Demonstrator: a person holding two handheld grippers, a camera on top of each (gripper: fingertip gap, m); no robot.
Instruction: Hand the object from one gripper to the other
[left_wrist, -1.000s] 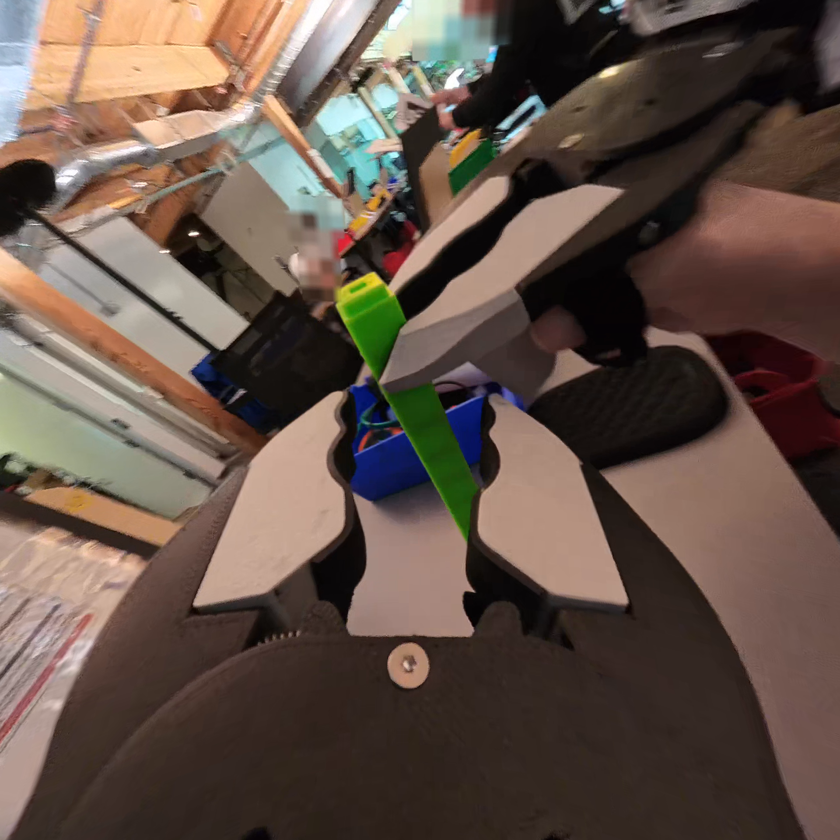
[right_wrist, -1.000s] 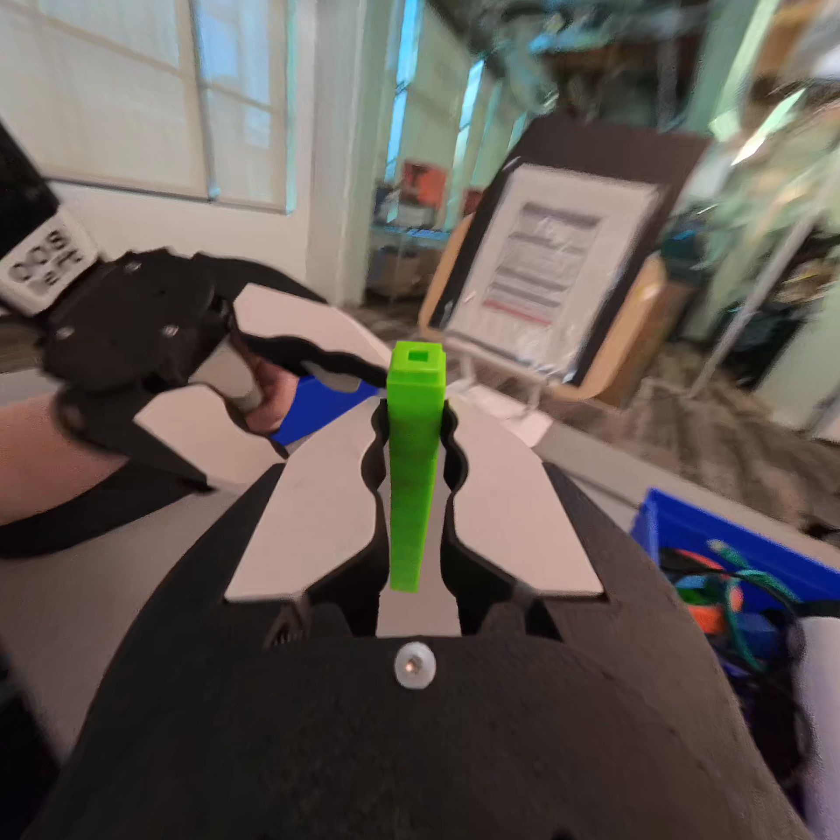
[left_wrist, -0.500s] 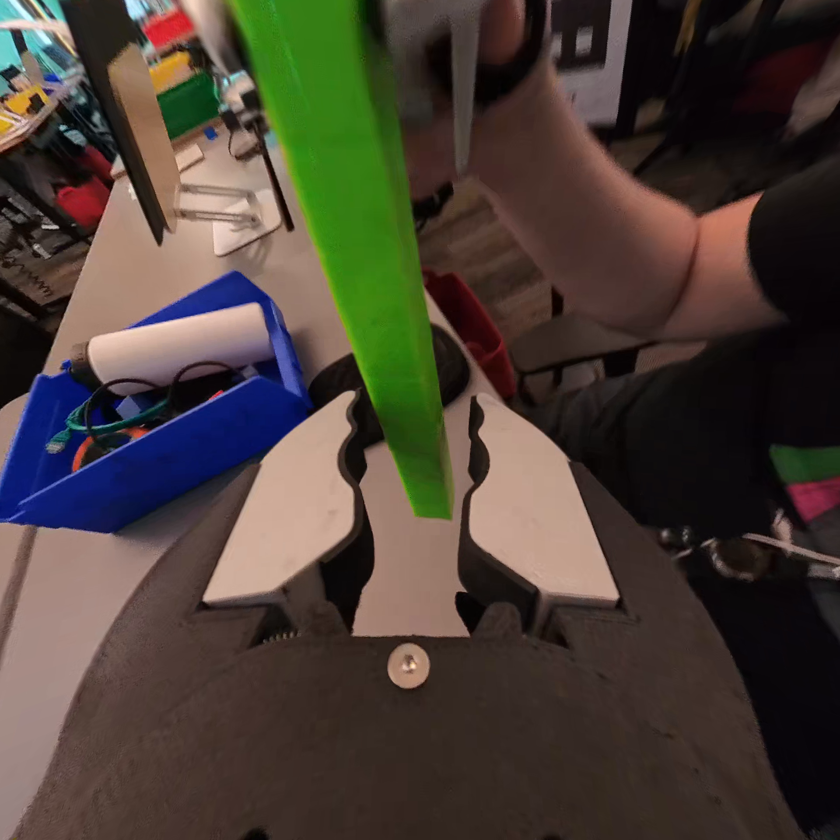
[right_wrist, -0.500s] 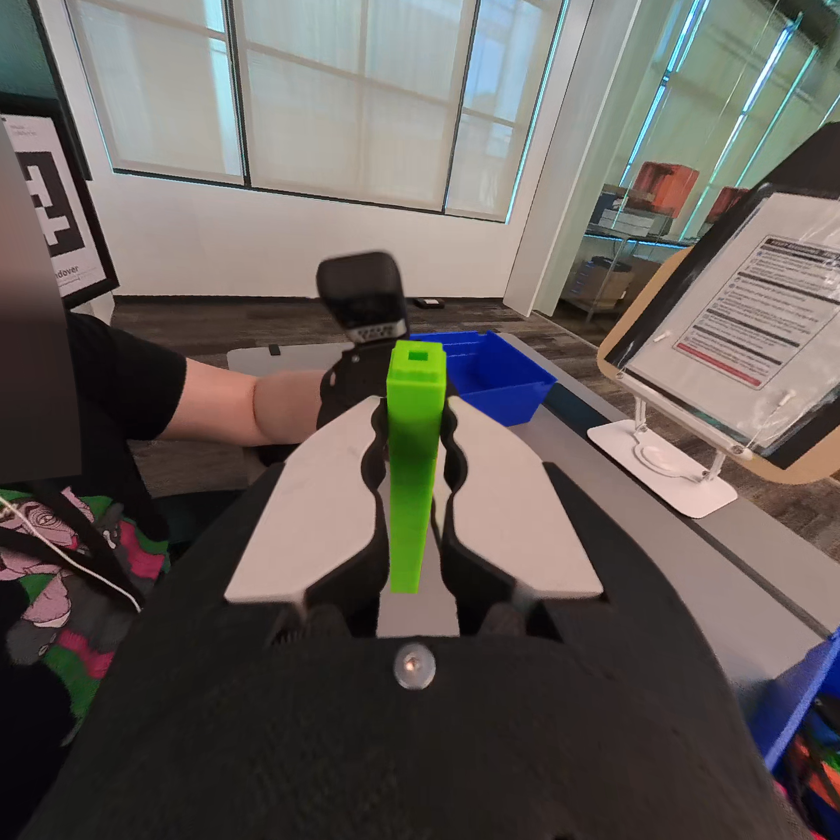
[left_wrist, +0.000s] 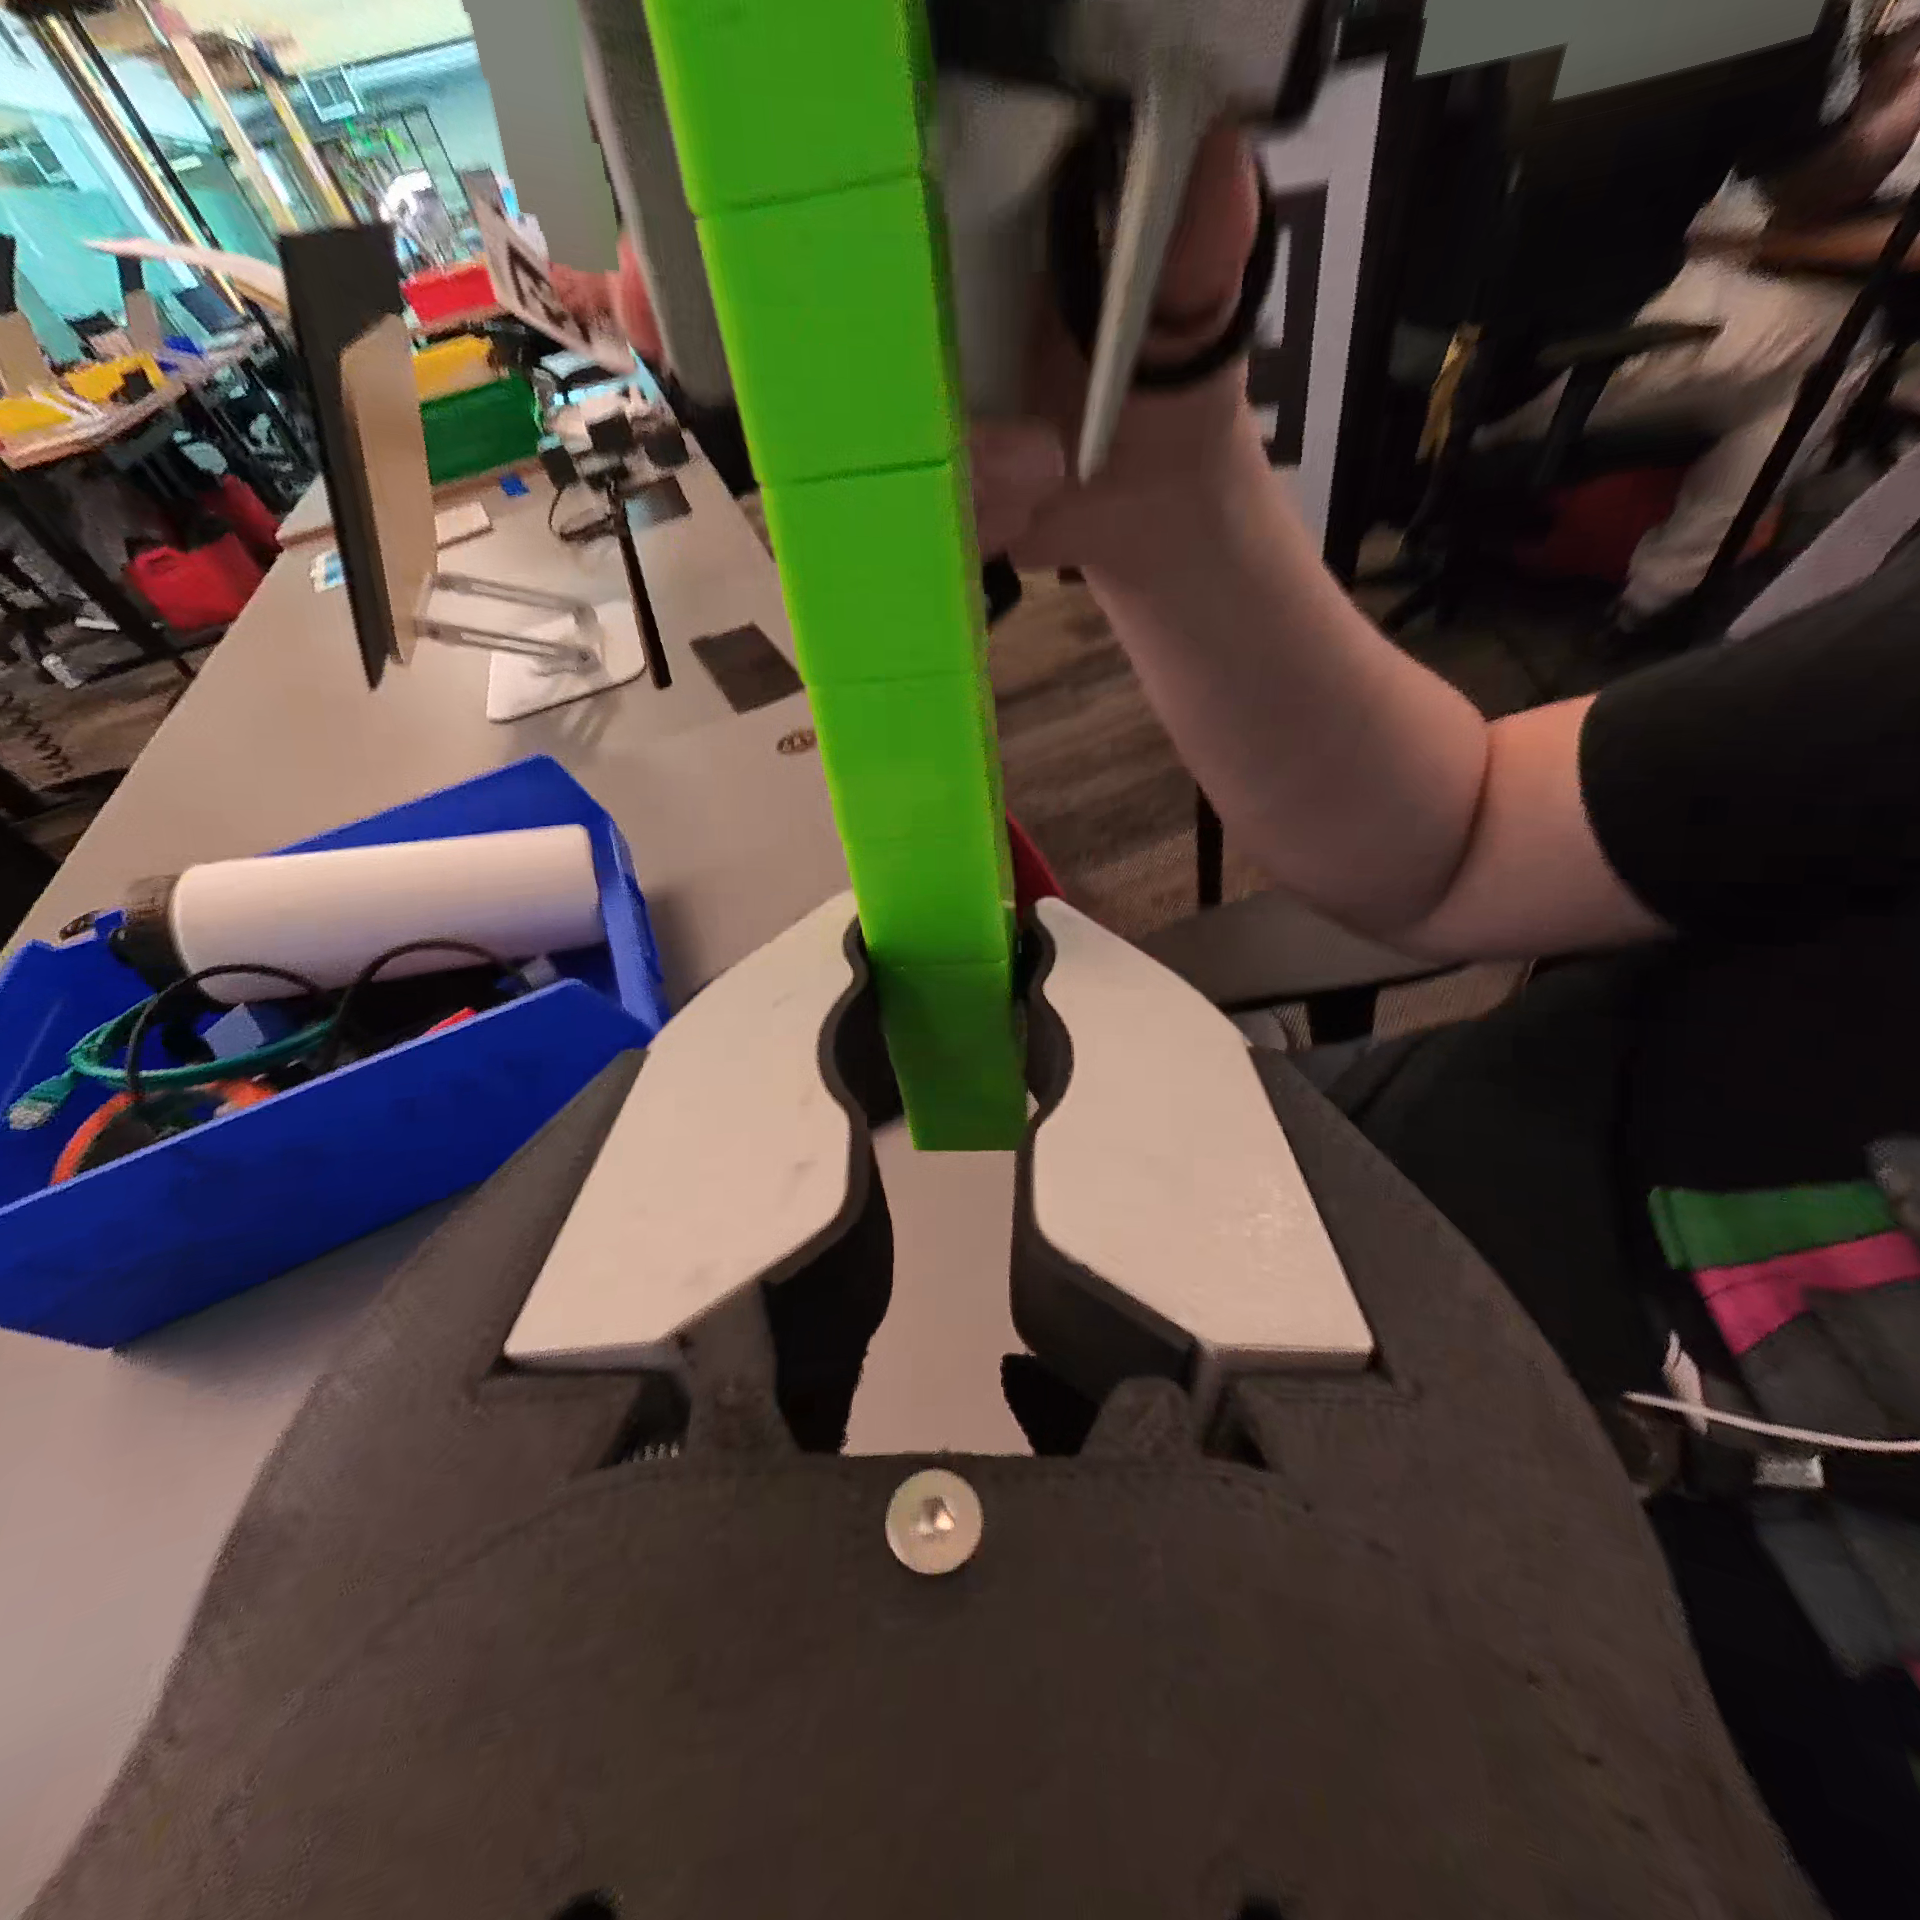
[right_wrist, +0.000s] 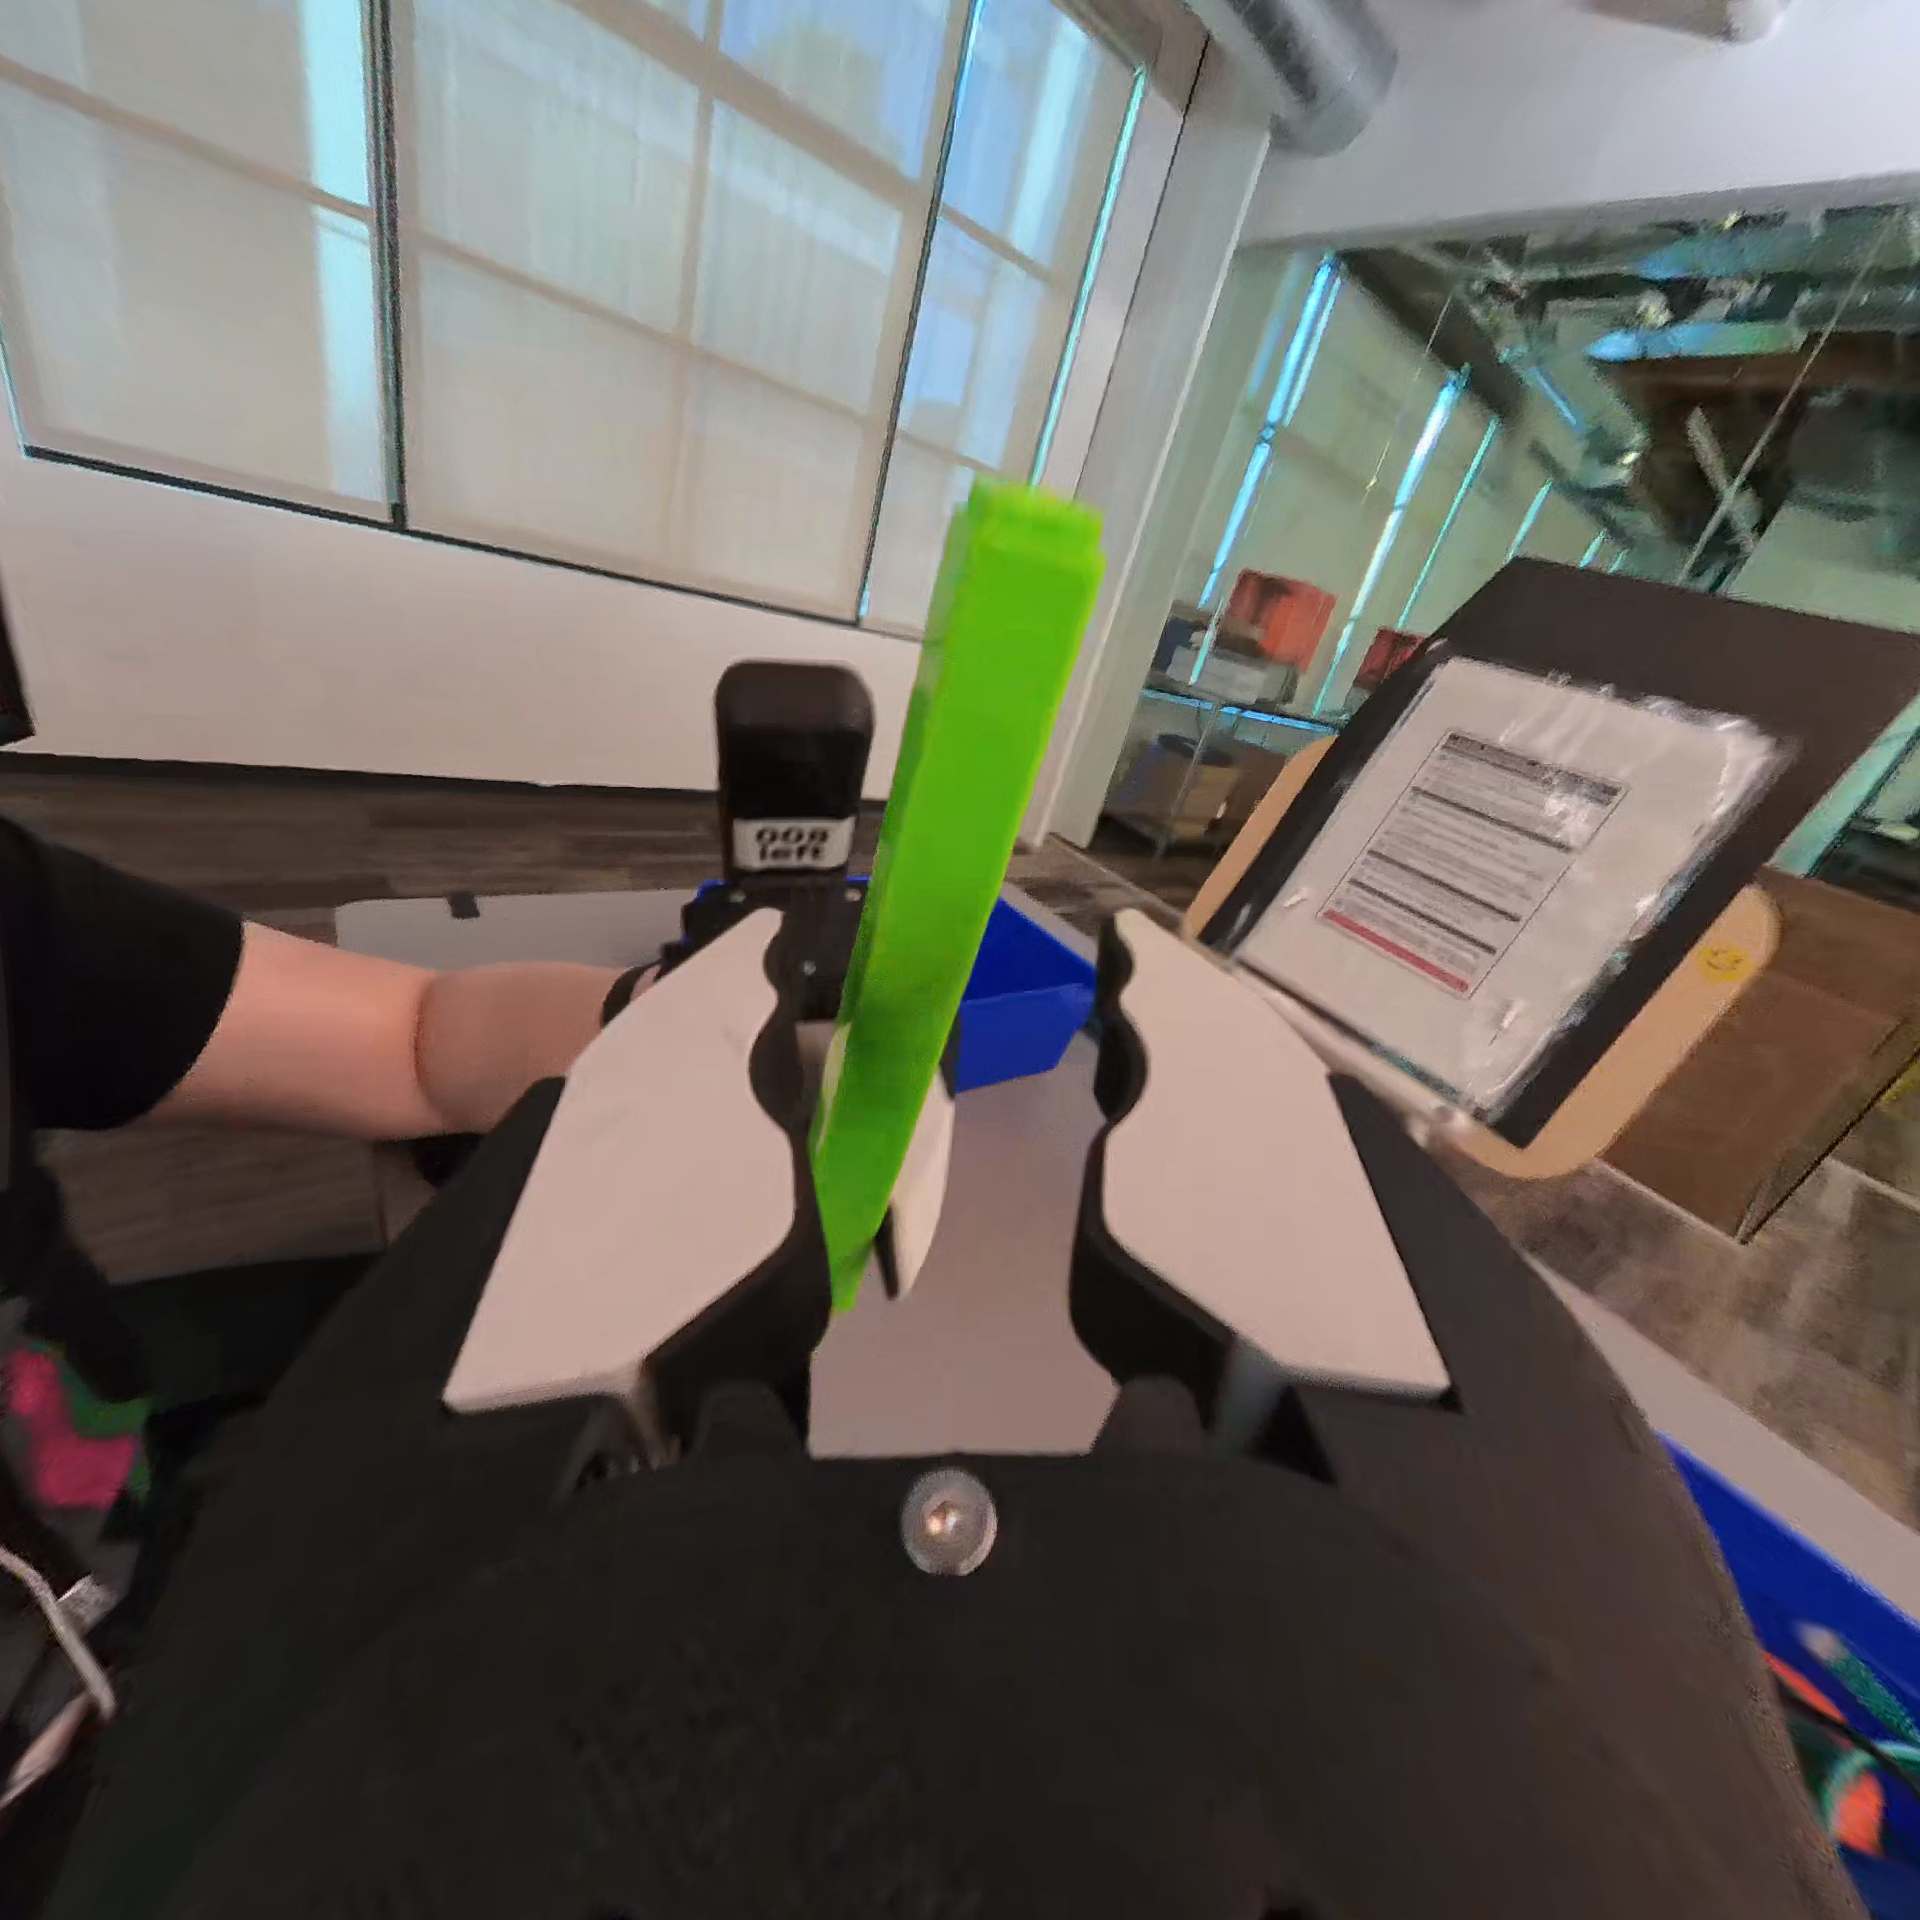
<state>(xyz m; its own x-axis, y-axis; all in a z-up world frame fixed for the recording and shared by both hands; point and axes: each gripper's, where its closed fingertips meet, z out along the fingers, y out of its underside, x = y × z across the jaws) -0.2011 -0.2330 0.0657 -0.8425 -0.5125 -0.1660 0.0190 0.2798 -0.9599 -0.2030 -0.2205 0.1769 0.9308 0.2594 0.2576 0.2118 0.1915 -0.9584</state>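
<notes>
A long bright green bar (left_wrist: 883, 623) made of stacked segments stands nearly upright. My left gripper (left_wrist: 940, 920) is shut on the bar's lower end, with both fingers pressed against its sides. My right gripper (right_wrist: 943, 928) is open, its fingers spread wide and clear of the bar (right_wrist: 966, 831), which leans between them. In the right wrist view the left gripper's black body (right_wrist: 795, 769) and one white finger (right_wrist: 920, 1174) show behind the bar. In the left wrist view the right gripper (left_wrist: 1091, 156) is blurred at the top, beside the bar's upper part.
A blue bin (left_wrist: 312, 1174) with a white roll (left_wrist: 384, 904) and cables sits on the grey table (left_wrist: 675, 790) at the left. A sign board on a stand (left_wrist: 364, 447) is farther back. A document stand (right_wrist: 1507, 831) is at the right. A person's forearm (left_wrist: 1299, 727) crosses the right. The left gripper's tips are roughly 11 cm from the right gripper's.
My left gripper has closed on the bar's lower end. My right gripper has opened and let go of the bar, which now leans tilted between its spread fingers.
</notes>
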